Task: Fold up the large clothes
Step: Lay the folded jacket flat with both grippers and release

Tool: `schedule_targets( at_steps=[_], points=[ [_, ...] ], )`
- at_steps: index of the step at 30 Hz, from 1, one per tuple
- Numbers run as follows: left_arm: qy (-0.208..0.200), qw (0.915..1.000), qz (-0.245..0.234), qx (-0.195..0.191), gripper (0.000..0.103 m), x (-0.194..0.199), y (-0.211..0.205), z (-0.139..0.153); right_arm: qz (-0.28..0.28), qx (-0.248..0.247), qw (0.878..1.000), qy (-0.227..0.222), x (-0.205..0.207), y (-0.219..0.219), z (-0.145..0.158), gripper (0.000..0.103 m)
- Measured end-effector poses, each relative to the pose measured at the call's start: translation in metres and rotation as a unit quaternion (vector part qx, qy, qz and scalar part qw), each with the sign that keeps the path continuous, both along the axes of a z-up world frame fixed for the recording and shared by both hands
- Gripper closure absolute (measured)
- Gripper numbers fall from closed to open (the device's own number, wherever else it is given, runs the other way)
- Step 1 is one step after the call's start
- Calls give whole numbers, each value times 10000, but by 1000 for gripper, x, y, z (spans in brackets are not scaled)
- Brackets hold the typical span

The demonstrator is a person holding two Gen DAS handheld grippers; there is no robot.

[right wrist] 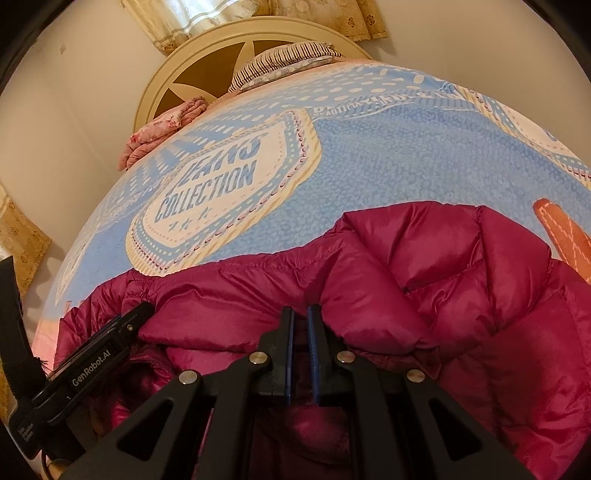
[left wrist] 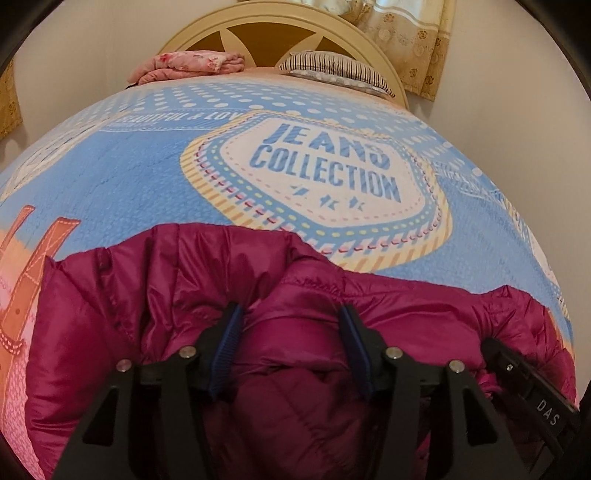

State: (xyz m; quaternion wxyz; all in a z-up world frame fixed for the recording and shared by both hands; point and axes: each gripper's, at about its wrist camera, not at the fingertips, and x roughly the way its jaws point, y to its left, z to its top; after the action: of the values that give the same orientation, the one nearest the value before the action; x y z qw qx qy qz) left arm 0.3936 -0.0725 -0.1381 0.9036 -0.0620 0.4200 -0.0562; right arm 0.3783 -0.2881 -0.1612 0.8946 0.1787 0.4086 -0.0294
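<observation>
Puffer jacket [left wrist: 295,350] bunched on the bed [left wrist: 147,166], fold barely begun.
Left tongs [left wrist: 290,325] apart over it; right tongs [right wrist: 300,321] nearly together, apparently pinching fabric; next, lift and spread flat.

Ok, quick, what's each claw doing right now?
Left claw: open, over the magenta quilted puffer jacket, gripping nothing.
Right claw: nearly closed, a narrow gap left; whether it pinches the jacket cannot be told.

— What is the big soft thing?
— A bed [left wrist: 129,166] with a blue cover that says JEANS COLLECTION.
— What lies on it?
— A puffy dark pink jacket [left wrist: 295,369] at the near end. Far from the jacket, by the headboard [left wrist: 258,22], lie a striped pillow [left wrist: 332,68] and a folded pink blanket [left wrist: 188,66].
</observation>
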Motion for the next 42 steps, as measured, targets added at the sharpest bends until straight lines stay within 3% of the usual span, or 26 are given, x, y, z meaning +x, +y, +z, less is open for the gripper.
schedule_targets(
  at_steps=[5, 8, 10, 11, 13, 15, 17, 21, 22, 26, 32, 38, 42],
  points=[
    [59, 9999, -52, 118, 42, -2, -1, 4, 0, -114, 9999, 79, 2, 3, 1, 96],
    [13, 9993, -111, 344, 42, -30, 6, 25, 46, -42, 9994, 334, 0, 1, 7, 96],
    [-283, 9979, -232, 529, 36, -58, 12, 42, -99, -19, 9995, 312, -21, -1, 27, 96],
    [-425, 9965, -303, 648, 25, -73, 15, 50, -163, -59, 9998, 11, -41, -1, 43, 96],
    [-713, 9931, -321, 873, 17, -101, 21, 65, -70, -88, 9992, -394, -77, 3, 66, 96],
    [-948, 9900, -395, 966, 16, -130, 26, 77, 10, -70, 9984, -553, -108, 5, 80, 95],
    [-1049, 9882, -518, 988, 8, -159, 31, 86, 66, -19, 9983, -572, -152, 2, 90, 91],
    [-1196, 9822, -894, 1135, 6, -213, 40, 87, -98, 86, 9968, -786, -230, -12, 99, 40],
    [-1188, 9816, -970, 1138, 6, -223, 43, 86, -140, 52, 9956, -930, -255, -17, 103, 37],
    [-1077, 9846, -1220, 634, 6, -275, 82, 73, -84, -32, 9939, -1095, -337, -34, 110, 36],
    [-1123, 9876, -1095, 7, 6, -343, 145, 56, -10, -381, 9957, -840, -433, -38, 96, 36],
    [-1107, 9850, -1114, -710, 6, -390, 188, 38, 194, -515, 9981, -264, -474, -31, 62, 36],
    [-937, 9850, -1206, -806, 6, -408, 197, 21, 359, -577, 9976, 149, -490, -17, 30, 36]
  ],
)
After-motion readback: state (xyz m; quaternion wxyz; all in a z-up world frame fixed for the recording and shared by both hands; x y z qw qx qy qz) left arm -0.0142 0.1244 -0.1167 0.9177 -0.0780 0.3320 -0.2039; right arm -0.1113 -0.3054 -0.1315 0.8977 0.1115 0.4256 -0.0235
